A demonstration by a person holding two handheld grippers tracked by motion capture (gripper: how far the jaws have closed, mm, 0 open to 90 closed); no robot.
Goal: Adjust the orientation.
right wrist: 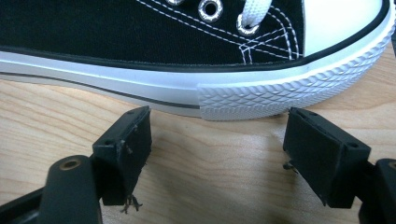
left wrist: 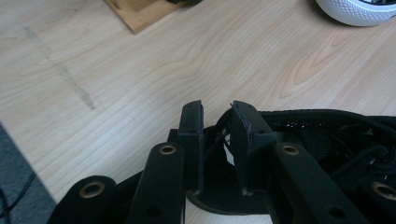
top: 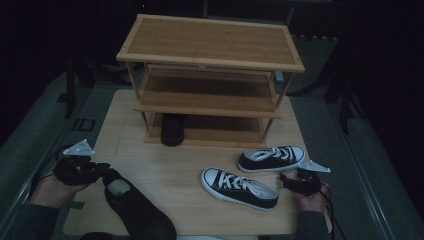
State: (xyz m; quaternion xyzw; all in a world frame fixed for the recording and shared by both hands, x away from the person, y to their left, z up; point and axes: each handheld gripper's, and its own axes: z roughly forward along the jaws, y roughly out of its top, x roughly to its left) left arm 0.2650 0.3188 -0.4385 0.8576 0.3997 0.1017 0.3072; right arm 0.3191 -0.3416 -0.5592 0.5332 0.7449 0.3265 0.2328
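Observation:
A black mesh shoe lies at the table's front left, its opening toward my left gripper. In the left gripper view the shoe's rim runs in between the jaws of my left gripper; a gap shows between the pads and they do not press on it. Two black-and-white sneakers lie at the right: a near one and a far one. My right gripper rests open on the table beside them. Its jaws stand wide apart just short of the far sneaker's toe.
A three-shelf wooden shoe rack stands at the back of the table, with one black shoe on its lowest shelf. The rack's foot and the near sneaker's white toe lie ahead of my left gripper.

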